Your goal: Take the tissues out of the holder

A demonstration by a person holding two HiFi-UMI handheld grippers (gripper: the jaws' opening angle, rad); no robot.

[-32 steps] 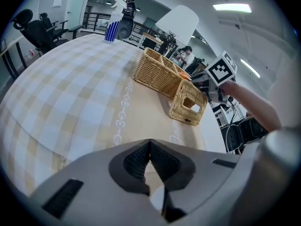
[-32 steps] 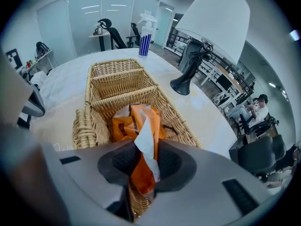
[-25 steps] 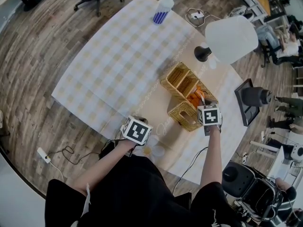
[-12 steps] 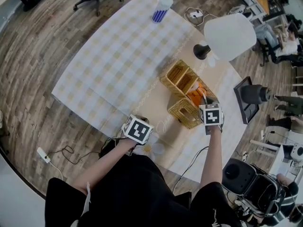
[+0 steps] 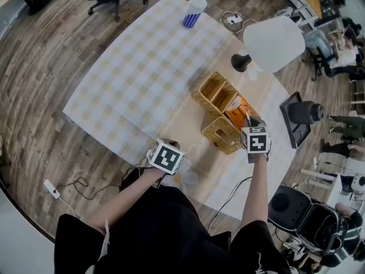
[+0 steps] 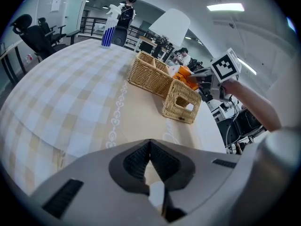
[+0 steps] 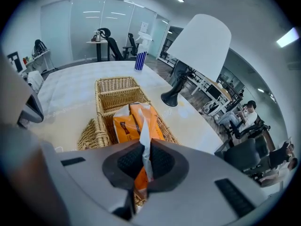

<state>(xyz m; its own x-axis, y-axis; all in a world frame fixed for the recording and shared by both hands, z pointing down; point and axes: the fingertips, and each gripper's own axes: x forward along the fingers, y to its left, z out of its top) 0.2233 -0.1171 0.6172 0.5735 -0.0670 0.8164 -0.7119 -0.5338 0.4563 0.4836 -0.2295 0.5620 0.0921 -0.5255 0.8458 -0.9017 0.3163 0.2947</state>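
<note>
An orange tissue pack (image 7: 131, 121) stands tilted in the middle compartment of a wicker holder (image 7: 106, 91). My right gripper (image 7: 145, 166) is shut on a white sheet (image 7: 144, 138) that sticks up from the pack's top. In the head view the same pack (image 5: 235, 112) shows above the holder (image 5: 212, 93), with the right gripper (image 5: 249, 122) at its near side. My left gripper (image 6: 150, 147) is shut with nothing between its pads. It hangs over the table's front edge (image 5: 169, 153), well left of the holder (image 6: 153, 76).
A lamp with a white shade (image 5: 272, 36) and a black base (image 5: 240, 63) stands just behind the holder. A blue-striped spray bottle (image 5: 195, 9) is at the far end of the checked tablecloth (image 5: 137, 67). A black device (image 5: 296, 119) sits right of the table.
The orange pack shows a little more above the holder, pulled up by the right gripper. The left gripper has not moved.
</note>
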